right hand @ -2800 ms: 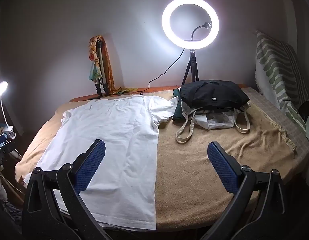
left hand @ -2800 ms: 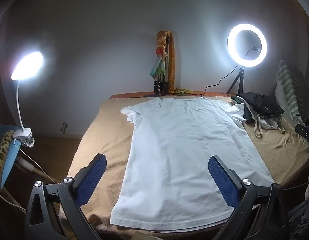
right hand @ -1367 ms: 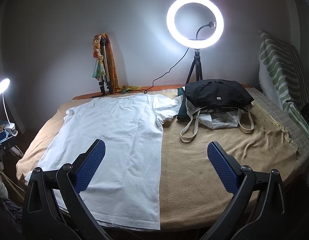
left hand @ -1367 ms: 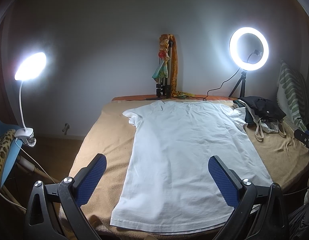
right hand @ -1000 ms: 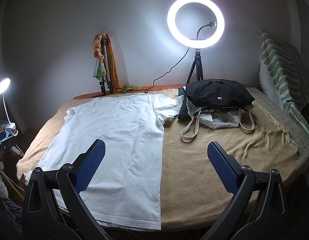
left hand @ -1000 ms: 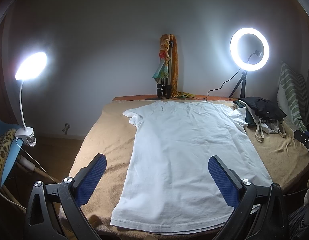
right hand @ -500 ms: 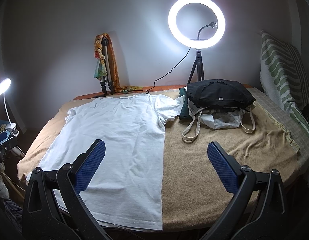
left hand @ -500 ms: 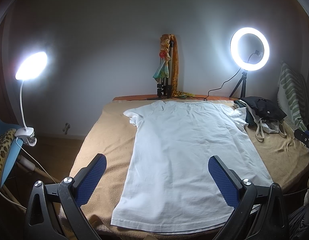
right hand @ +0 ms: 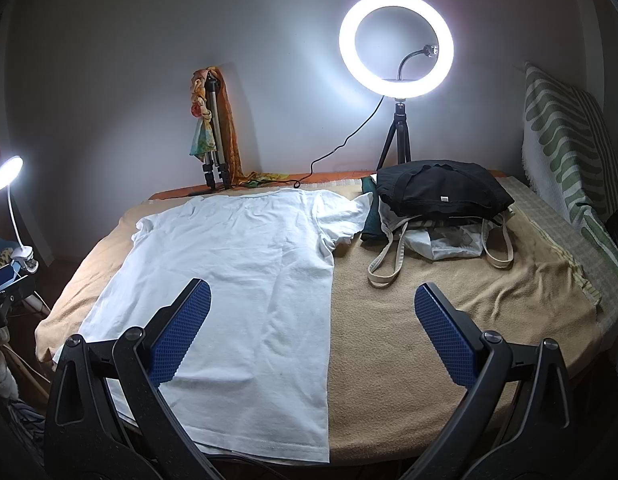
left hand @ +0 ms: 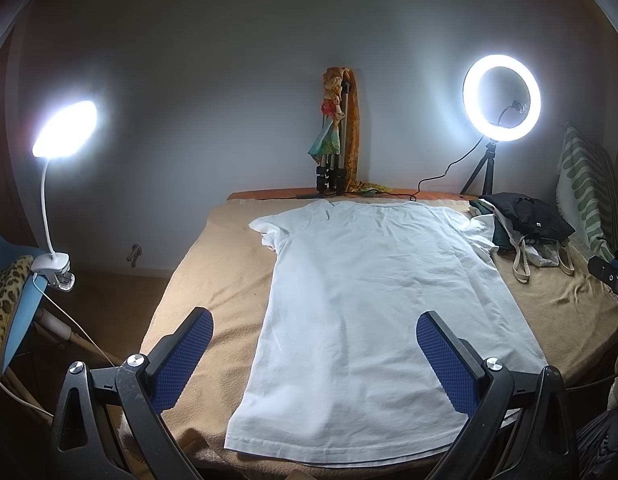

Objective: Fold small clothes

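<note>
A white T-shirt [left hand: 373, 300] lies flat on the tan blanket [left hand: 213, 280], hem toward me, collar toward the wall. It also shows in the right wrist view [right hand: 237, 280], left of centre. My left gripper [left hand: 315, 356] is open and empty, held above the shirt's hem end. My right gripper [right hand: 309, 328] is open and empty, above the shirt's right edge and the bare blanket [right hand: 429, 344]. Neither gripper touches the cloth.
A pile of black clothes [right hand: 441, 190] on a cream tote bag [right hand: 437, 244] sits at the far right. A ring light [right hand: 396, 40] and a tripod with scarves [right hand: 213, 128] stand at the wall. A clip lamp [left hand: 65, 128] is left; a striped cushion [right hand: 565, 140] right.
Both grippers have drifted back slightly from the bed; the view sits a little higher. The shirt has not moved. Both grippers stay open.
</note>
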### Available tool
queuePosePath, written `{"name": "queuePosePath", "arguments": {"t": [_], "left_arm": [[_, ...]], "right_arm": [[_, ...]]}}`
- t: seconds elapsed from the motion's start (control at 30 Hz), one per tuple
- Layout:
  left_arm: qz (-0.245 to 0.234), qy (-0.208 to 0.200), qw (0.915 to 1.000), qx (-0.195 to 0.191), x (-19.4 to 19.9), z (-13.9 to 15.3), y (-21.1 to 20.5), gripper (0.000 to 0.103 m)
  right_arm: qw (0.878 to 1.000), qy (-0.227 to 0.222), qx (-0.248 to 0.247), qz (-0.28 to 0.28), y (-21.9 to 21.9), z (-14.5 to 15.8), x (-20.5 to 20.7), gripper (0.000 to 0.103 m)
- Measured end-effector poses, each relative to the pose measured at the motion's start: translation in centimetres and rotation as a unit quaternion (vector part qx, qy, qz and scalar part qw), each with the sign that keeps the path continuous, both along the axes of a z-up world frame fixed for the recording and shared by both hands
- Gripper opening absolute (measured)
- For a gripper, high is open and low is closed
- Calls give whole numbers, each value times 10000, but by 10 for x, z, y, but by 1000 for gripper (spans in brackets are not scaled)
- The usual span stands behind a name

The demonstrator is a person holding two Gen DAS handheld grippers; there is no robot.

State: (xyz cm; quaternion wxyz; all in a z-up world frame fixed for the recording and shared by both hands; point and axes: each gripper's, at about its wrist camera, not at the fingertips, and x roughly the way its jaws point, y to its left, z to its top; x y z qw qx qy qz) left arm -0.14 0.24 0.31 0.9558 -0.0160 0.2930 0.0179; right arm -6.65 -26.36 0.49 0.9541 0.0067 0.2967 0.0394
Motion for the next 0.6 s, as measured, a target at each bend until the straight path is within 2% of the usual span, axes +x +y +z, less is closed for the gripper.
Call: {"name": "queuePosePath", "arguments": {"t": [0.37, 0.47, 0.6], "left_arm": [[74, -1, 10000, -1, -1, -5, 8, 103], [1, -60, 9998, -209, -2, -11, 18, 100], [-100, -27, 9987, -499, -4, -19, 34, 91]], "right_arm": [[9998, 99, 150, 99, 9, 4, 11, 103], [9996, 141, 40, 256, 19, 10, 18, 103], [9980, 155, 22, 613, 38, 25, 26, 103]]}}
